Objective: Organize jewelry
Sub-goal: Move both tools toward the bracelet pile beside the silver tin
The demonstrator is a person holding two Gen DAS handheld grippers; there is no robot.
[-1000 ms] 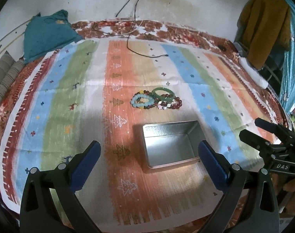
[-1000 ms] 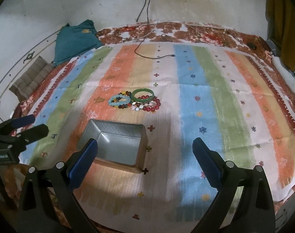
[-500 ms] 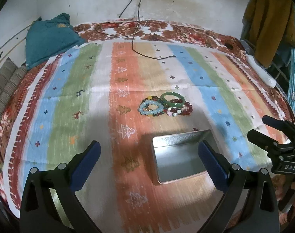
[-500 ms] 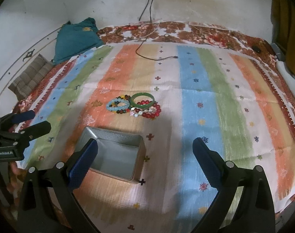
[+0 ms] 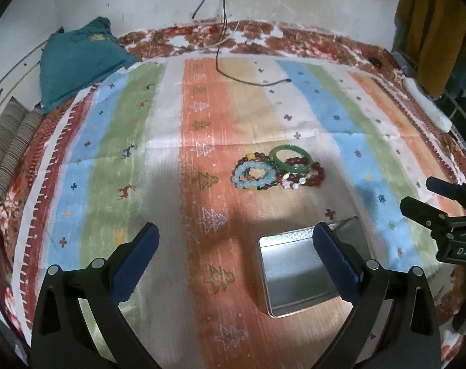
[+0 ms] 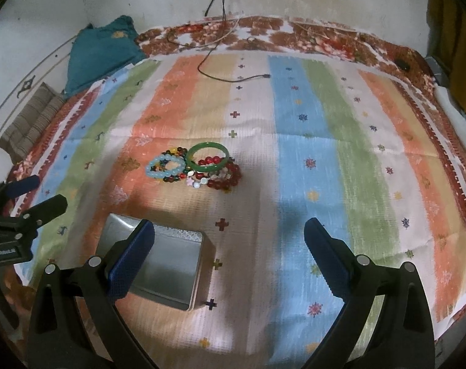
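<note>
Several bracelets lie in one small heap on the striped cloth, toward the middle of the spread; a green bangle sits at the far right of the heap, resting partly on dark red beads, while a pale blue bead bracelet lies at its left over a darker multicoloured strand; a few small white and pink beads sit at the near edge. Nearer than the heap, apart from it, stands an open metal tin, rectangular, shiny inside and holding nothing that can be seen.

In the left wrist view the left gripper hangs above the cloth with its blue-padded fingers spread wide and nothing between them; the right finger overlaps the tin in the picture; the right gripper shows at the right edge, fingers parted. From the right wrist view the right gripper is likewise wide open and empty, its left finger overlapping the tin; the bracelets lie beyond.

A teal cushion rests at the far left corner; a black cable trails from the wall onto the cloth; a mustard garment hangs at the far right.
</note>
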